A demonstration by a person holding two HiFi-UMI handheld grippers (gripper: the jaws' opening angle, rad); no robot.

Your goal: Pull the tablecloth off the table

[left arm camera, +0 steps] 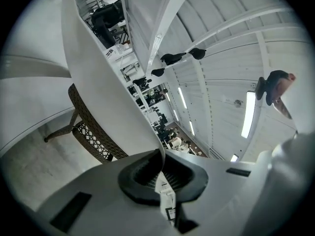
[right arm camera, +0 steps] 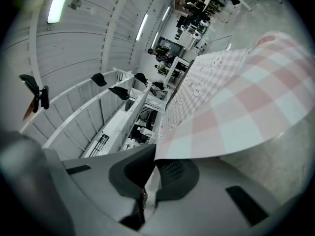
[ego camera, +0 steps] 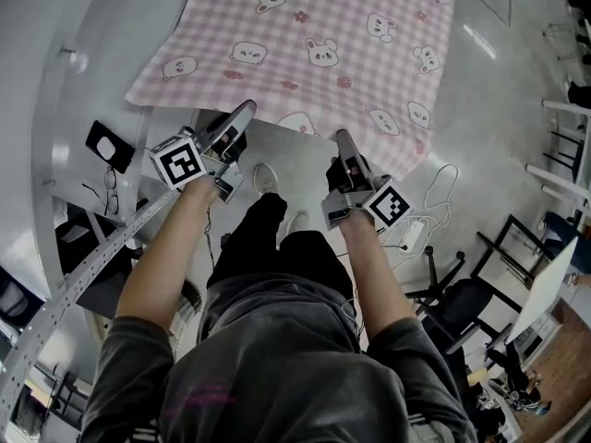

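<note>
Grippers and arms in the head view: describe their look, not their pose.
The left gripper and right gripper are grey two-jaw tools, each carrying a white cube with black square markers. Their own views show pale grey bodies and dark ribbed pads. The person wears a dark grey short-sleeved shirt.

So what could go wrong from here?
The left tool and right tool each pinch only the thin near edge of the tablecloth, so a sharp pull might slip it free. A power strip and cable lie on the floor close by; a backward step could catch them.
</note>
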